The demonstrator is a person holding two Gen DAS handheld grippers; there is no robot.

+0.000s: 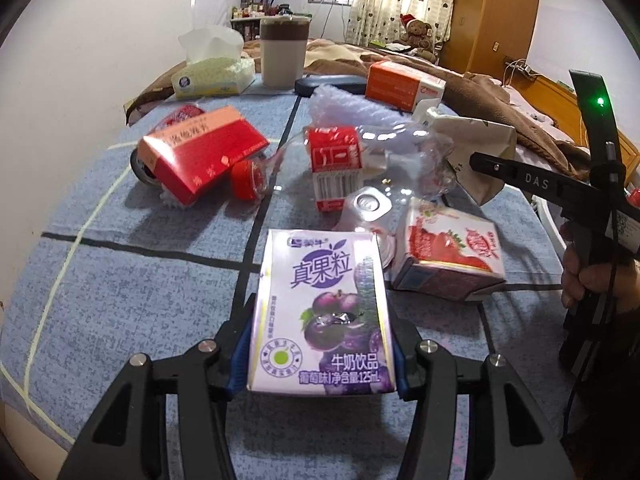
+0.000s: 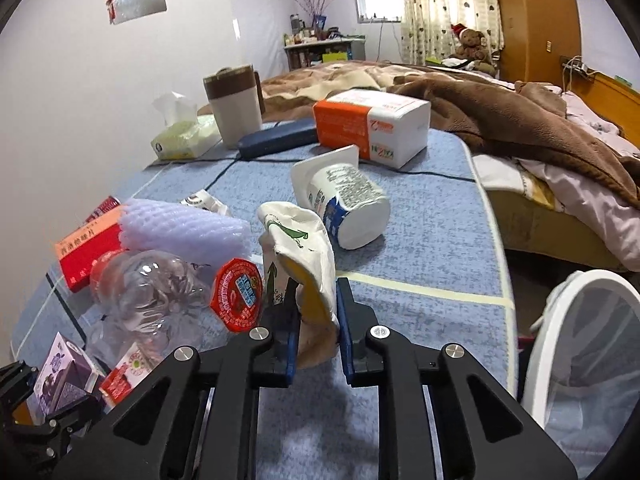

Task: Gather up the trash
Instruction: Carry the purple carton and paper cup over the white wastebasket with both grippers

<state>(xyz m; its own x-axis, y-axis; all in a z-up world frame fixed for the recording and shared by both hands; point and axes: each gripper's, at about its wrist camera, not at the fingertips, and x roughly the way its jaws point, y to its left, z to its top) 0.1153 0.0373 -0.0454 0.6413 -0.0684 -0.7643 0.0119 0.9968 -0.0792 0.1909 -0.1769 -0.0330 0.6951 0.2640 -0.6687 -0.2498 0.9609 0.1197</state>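
Note:
My left gripper (image 1: 320, 364) is shut on a purple grape milk carton (image 1: 322, 312), held just above the blue cloth table (image 1: 120, 288). My right gripper (image 2: 318, 320) is shut on a crumpled white paper carton (image 2: 304, 248); the same carton shows in the left wrist view (image 1: 476, 152). Other trash lies around: a strawberry milk carton (image 1: 448, 256), a crushed clear bottle (image 1: 360, 164) with a red label, a red box (image 1: 200, 152), a red-capped small bottle (image 1: 248, 180), a yogurt cup (image 2: 344, 204) on its side, and purple foam netting (image 2: 184, 228).
A white bin with a liner (image 2: 584, 344) stands at the table's right edge. At the back stand a tissue box (image 1: 212, 68), a brown and white cup (image 1: 284, 52), a dark case (image 2: 276, 142) and an orange and white tissue pack (image 2: 372, 128). A bed with a brown blanket (image 2: 500, 120) is behind.

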